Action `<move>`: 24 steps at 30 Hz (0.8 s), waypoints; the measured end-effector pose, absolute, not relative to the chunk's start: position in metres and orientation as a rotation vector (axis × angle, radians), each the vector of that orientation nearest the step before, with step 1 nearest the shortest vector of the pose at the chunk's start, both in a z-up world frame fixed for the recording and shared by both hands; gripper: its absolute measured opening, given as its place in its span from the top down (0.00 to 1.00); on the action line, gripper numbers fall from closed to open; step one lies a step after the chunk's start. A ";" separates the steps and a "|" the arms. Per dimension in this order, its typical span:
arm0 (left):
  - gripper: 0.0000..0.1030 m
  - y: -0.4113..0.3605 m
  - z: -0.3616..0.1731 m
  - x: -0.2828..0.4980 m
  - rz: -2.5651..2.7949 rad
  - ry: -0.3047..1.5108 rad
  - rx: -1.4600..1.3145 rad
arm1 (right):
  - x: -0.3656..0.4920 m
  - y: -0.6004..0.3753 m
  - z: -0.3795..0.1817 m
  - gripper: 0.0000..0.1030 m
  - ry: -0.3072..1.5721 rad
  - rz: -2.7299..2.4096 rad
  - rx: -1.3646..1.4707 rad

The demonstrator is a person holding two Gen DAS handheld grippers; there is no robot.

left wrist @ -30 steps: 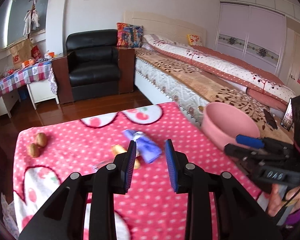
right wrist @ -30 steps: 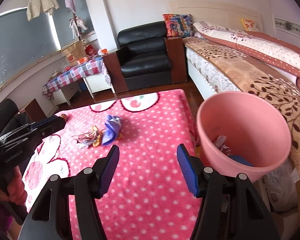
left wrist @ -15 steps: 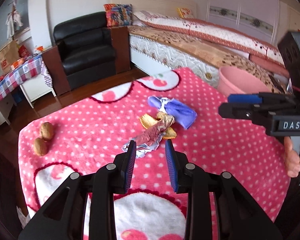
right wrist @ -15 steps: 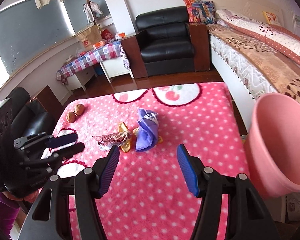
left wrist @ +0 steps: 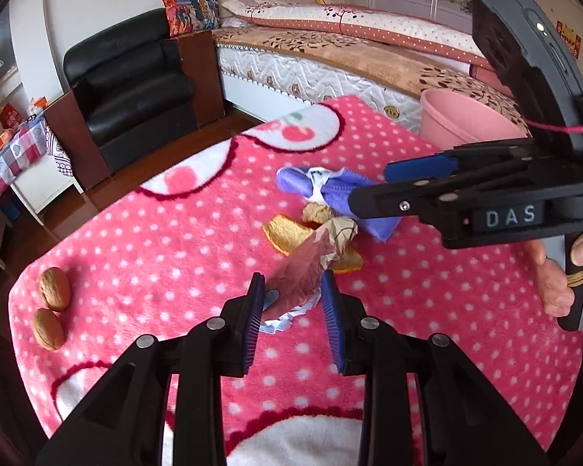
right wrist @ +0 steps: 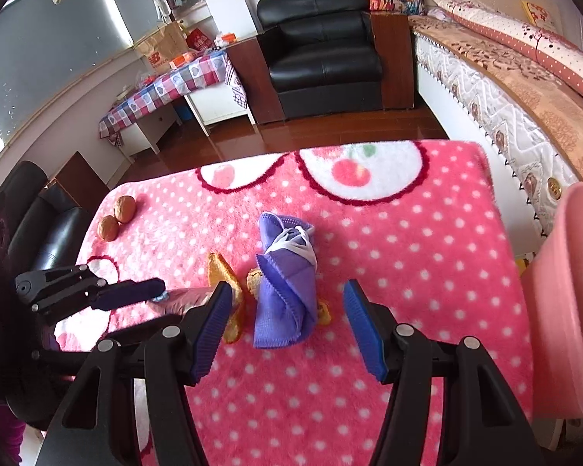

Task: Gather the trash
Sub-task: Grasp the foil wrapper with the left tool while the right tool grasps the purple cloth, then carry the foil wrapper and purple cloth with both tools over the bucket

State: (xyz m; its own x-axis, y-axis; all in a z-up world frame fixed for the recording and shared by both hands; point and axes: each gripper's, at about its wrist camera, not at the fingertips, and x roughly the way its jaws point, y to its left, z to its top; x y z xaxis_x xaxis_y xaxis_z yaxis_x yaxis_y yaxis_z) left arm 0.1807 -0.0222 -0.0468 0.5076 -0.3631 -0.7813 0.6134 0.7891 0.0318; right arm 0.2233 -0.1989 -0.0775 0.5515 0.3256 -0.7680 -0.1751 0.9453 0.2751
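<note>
A small trash pile lies mid-table on the pink dotted blanket point(left wrist: 175, 256). It holds a crumpled purple cloth bundle point(right wrist: 287, 283), orange peel pieces point(left wrist: 291, 233) and a maroon foil wrapper point(left wrist: 303, 268). My left gripper point(left wrist: 293, 283) is open and low over the blanket, with the wrapper's near end between its jaws. My right gripper point(right wrist: 287, 291) straddles the purple bundle point(left wrist: 330, 186); its jaws are closing, and a gap shows between the pads and the bundle. In the left wrist view the right gripper point(left wrist: 373, 190) reaches in from the right, held by a hand. The left gripper point(right wrist: 163, 303) shows at the left of the right wrist view.
Two walnuts point(left wrist: 54, 281) lie near the blanket's left edge. A pink bin point(right wrist: 563, 291) stands off the table's right side, beside the bed point(left wrist: 369, 50). A black armchair point(right wrist: 322, 50) and a checked side table point(right wrist: 167, 85) stand beyond the far edge.
Both grippers came down and forward onto the trash pile. The right one swung from the pink bin to the purple bundle and its jaws narrowed a little. The left one now straddles the foil wrapper.
</note>
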 end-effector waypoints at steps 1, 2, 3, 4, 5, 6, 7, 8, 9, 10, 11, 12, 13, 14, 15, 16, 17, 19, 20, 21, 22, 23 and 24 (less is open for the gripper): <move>0.71 -0.022 -0.049 0.180 -0.599 0.848 0.321 | 0.225 -0.199 -0.081 0.52 0.950 0.301 0.176; 0.71 -0.022 -0.051 0.180 -0.598 0.843 0.316 | 0.226 -0.199 -0.084 0.59 0.957 0.304 0.178; 0.71 -0.021 -0.053 0.180 -0.596 0.842 0.311 | 0.227 -0.199 -0.086 0.65 0.962 0.304 0.180; 0.71 -0.020 -0.054 0.179 -0.595 0.837 0.302 | 0.226 -0.199 -0.088 0.66 0.964 0.308 0.185; 0.71 -0.019 -0.054 0.179 -0.591 0.830 0.293 | 0.226 -0.199 -0.090 0.68 0.961 0.314 0.191; 0.75 -0.018 -0.053 0.178 -0.586 0.828 0.289 | 0.225 -0.200 -0.090 0.72 0.957 0.317 0.193; 0.79 -0.018 -0.053 0.177 -0.578 0.825 0.289 | 0.223 -0.201 -0.090 0.73 0.952 0.319 0.195; 0.81 -0.018 -0.052 0.176 -0.571 0.822 0.288 | 0.222 -0.203 -0.089 0.74 0.948 0.321 0.200; 0.86 -0.017 -0.051 0.175 -0.566 0.819 0.282 | 0.220 -0.204 -0.088 0.75 0.943 0.322 0.204; 0.88 -0.016 -0.048 0.173 -0.563 0.818 0.272 | 0.217 -0.205 -0.086 0.75 0.933 0.322 0.204; 0.89 -0.015 -0.046 0.172 -0.561 0.816 0.261 | 0.214 -0.206 -0.084 0.76 0.925 0.321 0.200; 0.91 -0.013 -0.042 0.169 -0.558 0.815 0.240 | 0.211 -0.207 -0.082 0.76 0.916 0.320 0.196; 0.92 -0.010 -0.039 0.168 -0.556 0.818 0.220 | 0.207 -0.208 -0.079 0.76 0.906 0.318 0.194; 0.92 -0.008 -0.036 0.166 -0.549 0.821 0.195 | 0.204 -0.209 -0.076 0.76 0.897 0.316 0.194; 0.93 -0.006 -0.034 0.164 -0.543 0.824 0.175 | 0.200 -0.210 -0.074 0.76 0.889 0.315 0.196; 0.93 -0.003 -0.031 0.162 -0.533 0.825 0.151 | 0.196 -0.212 -0.071 0.76 0.880 0.315 0.200; 0.93 -0.001 -0.028 0.160 -0.524 0.826 0.130 | 0.192 -0.214 -0.068 0.76 0.870 0.315 0.204; 0.93 0.004 -0.022 0.154 -0.513 0.827 0.080 | 0.183 -0.218 -0.063 0.76 0.857 0.318 0.213; 0.93 0.005 -0.020 0.152 -0.504 0.827 0.061 | 0.179 -0.220 -0.061 0.76 0.853 0.320 0.218; 0.93 0.006 -0.017 0.149 -0.494 0.826 0.044 | 0.174 -0.222 -0.059 0.76 0.850 0.321 0.222; 0.93 0.007 -0.015 0.145 -0.488 0.823 0.029 | 0.169 -0.224 -0.058 0.76 0.847 0.322 0.225; 0.93 0.008 -0.013 0.141 -0.484 0.819 0.015 | 0.163 -0.227 -0.057 0.76 0.847 0.325 0.230; 0.93 0.009 -0.010 0.138 -0.479 0.814 0.000 | 0.158 -0.231 -0.056 0.76 0.847 0.326 0.237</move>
